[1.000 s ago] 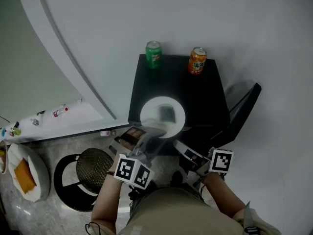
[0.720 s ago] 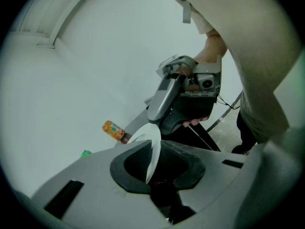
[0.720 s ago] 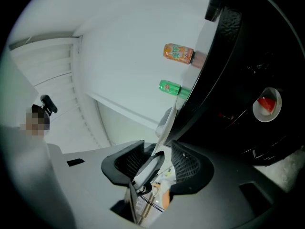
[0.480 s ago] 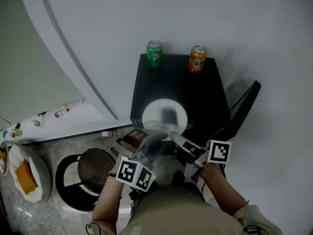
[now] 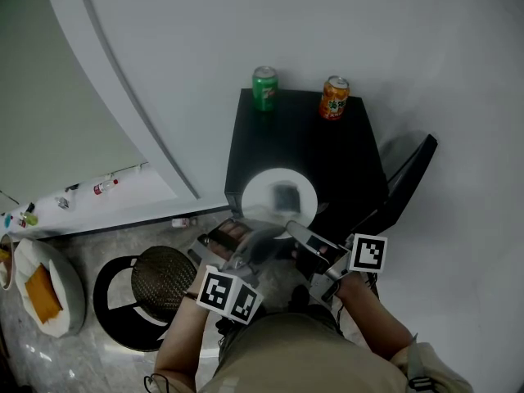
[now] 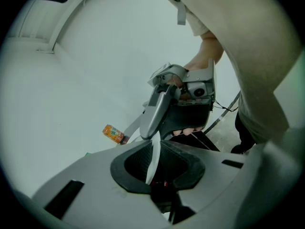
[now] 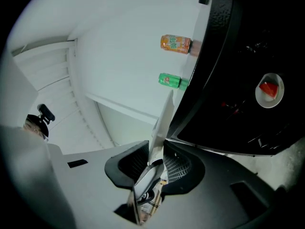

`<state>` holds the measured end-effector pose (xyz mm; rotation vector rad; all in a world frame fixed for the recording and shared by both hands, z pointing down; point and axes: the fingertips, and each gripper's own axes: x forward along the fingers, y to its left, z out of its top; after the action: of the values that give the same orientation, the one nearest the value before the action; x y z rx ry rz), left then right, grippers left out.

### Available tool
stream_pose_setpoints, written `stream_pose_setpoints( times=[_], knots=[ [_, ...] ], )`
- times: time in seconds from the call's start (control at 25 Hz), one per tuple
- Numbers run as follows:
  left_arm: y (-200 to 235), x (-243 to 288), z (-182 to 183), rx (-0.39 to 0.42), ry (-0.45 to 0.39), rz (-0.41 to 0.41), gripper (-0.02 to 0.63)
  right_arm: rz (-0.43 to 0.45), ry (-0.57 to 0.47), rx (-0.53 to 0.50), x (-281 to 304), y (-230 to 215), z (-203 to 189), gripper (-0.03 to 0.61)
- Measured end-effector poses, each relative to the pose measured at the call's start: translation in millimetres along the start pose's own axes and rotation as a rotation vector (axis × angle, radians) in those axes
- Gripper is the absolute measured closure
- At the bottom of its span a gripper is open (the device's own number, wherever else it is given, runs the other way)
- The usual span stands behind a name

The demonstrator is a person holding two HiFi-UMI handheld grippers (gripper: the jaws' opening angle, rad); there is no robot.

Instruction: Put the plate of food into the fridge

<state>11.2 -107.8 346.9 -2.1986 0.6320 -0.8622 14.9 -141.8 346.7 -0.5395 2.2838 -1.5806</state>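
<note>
A white plate (image 5: 280, 196) with a dark piece of food (image 5: 284, 193) lies at the front edge of the black fridge's top (image 5: 327, 150). My left gripper (image 5: 260, 226) is shut on the plate's near rim, which shows edge-on between its pads in the left gripper view (image 6: 153, 154). My right gripper (image 5: 295, 231) is at the rim's right side. Its jaws have just been closing, and the plate's rim (image 7: 161, 123) stands between them with a gap beside it. The fridge door (image 5: 407, 185) hangs open at the right.
A green can (image 5: 264, 87) and an orange can (image 5: 333, 97) stand at the back of the fridge top. A round black mesh stool (image 5: 155, 283) is on the floor to the left. Further left lies a white bowl (image 5: 41, 295) holding something orange.
The right gripper has shifted a little up and left to the plate's rim, and its jaws have come apart around it. The left gripper keeps its hold on the plate.
</note>
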Motion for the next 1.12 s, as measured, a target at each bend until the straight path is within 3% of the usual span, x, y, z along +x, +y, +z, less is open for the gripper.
stream_pose_setpoints(
  times=[0.44, 1.12],
  knots=[
    [-17, -19, 8, 0.018, -0.03, -0.007, 0.561, 0.015, -0.048, 0.103, -10, 6, -23, 0.486],
    [-53, -56, 11, 0.042, -0.099, -0.048, 0.563, 0.014, -0.132, 0.137, -23, 12, -73, 0.489]
  ],
)
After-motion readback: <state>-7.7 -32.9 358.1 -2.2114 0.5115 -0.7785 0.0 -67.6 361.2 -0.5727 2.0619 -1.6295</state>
